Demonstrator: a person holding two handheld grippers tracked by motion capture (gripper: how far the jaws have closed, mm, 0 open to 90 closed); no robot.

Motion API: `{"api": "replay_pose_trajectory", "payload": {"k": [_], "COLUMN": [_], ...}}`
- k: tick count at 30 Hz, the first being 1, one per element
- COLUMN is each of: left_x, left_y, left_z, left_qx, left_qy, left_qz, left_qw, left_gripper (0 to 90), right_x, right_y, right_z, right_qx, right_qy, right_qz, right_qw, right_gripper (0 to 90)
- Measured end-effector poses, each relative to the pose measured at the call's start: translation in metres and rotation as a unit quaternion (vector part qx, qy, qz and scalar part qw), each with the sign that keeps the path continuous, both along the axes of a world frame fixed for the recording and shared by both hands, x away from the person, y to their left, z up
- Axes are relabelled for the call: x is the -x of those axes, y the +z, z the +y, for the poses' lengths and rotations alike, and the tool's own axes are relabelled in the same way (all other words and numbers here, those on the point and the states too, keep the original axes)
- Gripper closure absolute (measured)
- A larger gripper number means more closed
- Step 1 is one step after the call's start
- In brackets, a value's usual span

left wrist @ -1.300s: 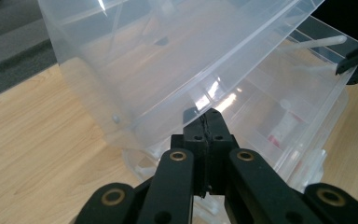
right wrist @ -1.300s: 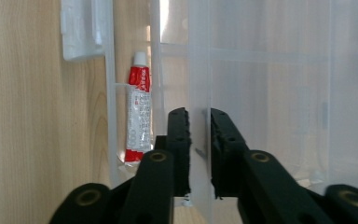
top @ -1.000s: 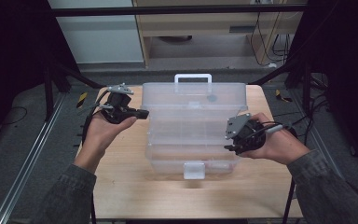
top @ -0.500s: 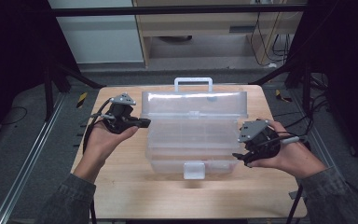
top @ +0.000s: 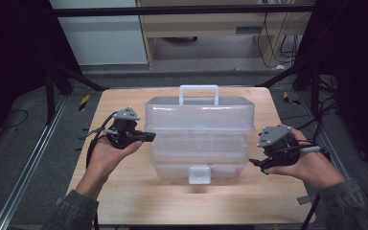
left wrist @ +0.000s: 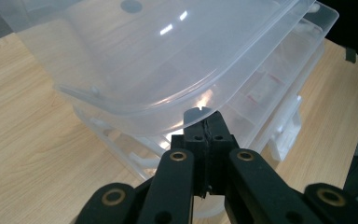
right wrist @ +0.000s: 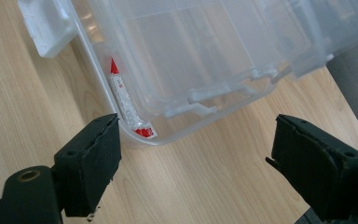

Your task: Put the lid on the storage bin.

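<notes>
**Left jaws at the lid's edge, right jaws wide and clear of the box**

At the table's left side, the left gripper points across toward the clear plastic box, which sits at the middle of the wooden top with its long axis running left to right. In the left gripper view the two jaws are pressed together, their tips right at the raised lid's rim; whether a sliver of that rim is pinched between them cannot be told, as the pads hide the contact. This hand is the nearer one to the lid, so any lift or lowering would likely turn on it.

The lid stands partly raised, its handle at the far side and the white latch at the near front.

On the right, the right gripper hovers just beside the box's right end, jaws spread wide, holding nothing. Its view shows the base corner ahead between the jaws; a red-and-white item lies inside, too blurred through the wall to identify.
</notes>
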State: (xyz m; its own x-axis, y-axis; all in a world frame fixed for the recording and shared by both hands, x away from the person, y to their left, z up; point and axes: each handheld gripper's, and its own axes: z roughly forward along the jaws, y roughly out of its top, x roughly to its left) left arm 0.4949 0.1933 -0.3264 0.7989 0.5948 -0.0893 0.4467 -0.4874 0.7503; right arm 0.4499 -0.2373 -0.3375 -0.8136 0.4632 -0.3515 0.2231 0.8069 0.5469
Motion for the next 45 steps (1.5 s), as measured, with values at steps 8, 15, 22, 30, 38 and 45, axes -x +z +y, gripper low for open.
{"api": "replay_pose_trajectory", "payload": {"k": [8,15,22,30,38,45], "left_x": [0.009,0.014,0.023,0.024,0.026,0.027], "left_y": [-0.008,-0.016,-0.021,-0.031,-0.046,-0.050], "left_z": [0.000,0.002,0.008,0.018,0.022,0.023], "left_qx": [-0.010,-0.002,0.005,0.008,0.017,0.016], "left_qy": [0.001,0.002,0.009,0.022,0.026,0.024], "left_qz": [-0.011,-0.011,-0.015,-0.012,-0.002,0.001], "left_qw": [0.9999,0.9999,0.9998,0.9997,0.9995,0.9996], "left_gripper": [89.8,89.7,89.8,89.8,89.7,89.7], "right_x": [0.001,0.002,0.004,0.005,0.004,0.004], "right_y": [-0.005,-0.009,-0.013,-0.016,-0.023,-0.027], "right_z": [-0.009,-0.016,-0.023,-0.027,-0.030,-0.031], "right_qx": [-0.001,-0.003,-0.005,-0.009,-0.004,-0.005], "right_qy": [-0.008,-0.016,-0.024,-0.031,-0.036,-0.040], "right_qz": [0.002,0.004,0.005,0.006,0.012,0.015], "right_qw": [1.0000,0.9999,0.9997,0.9995,0.9993,0.9991], "right_gripper": [16.0,16.0,16.0,16.0,16.0,15.8]}}
